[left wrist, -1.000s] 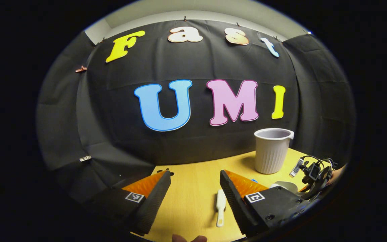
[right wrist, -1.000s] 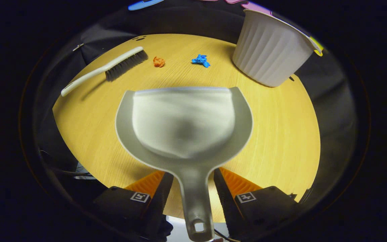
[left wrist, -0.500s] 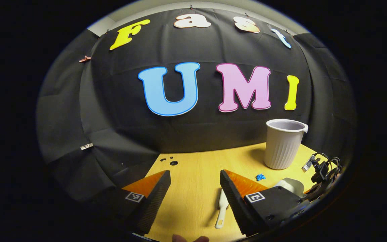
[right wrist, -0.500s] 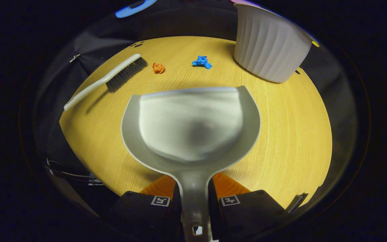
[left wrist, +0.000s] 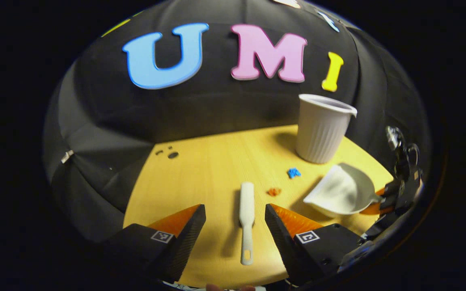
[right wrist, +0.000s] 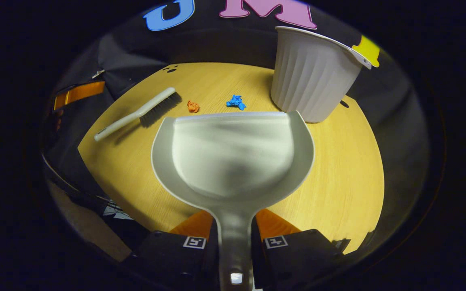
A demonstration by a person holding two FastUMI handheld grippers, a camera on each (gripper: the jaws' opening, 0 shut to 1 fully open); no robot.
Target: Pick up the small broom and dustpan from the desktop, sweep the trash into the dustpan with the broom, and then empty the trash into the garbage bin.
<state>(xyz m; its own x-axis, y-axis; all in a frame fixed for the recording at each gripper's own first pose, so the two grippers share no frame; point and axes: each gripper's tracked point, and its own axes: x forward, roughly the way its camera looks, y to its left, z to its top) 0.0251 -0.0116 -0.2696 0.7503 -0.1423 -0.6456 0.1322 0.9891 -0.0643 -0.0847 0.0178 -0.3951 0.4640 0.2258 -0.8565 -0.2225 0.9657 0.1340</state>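
A staged recording booth rather than a lived-in room: black cloth (left wrist: 107, 121) hangs as walls close around a small round-edged wooden bench (left wrist: 212, 161), lit from above, with a ribbed white bin (right wrist: 310, 76) at its far edge and a hand-held rig with cables (left wrist: 403, 178) at its right edge.

Left claw (left wrist: 235, 226): each finger has a small white square tag with a black block pattern; it has no letters or numbers to read.
Right claw (right wrist: 235, 242): it has the same kind of square tags, with nothing to read.
Dustpan (right wrist: 233, 155), broom (right wrist: 140, 113), bin (right wrist: 312, 74): they have no words or numbers.
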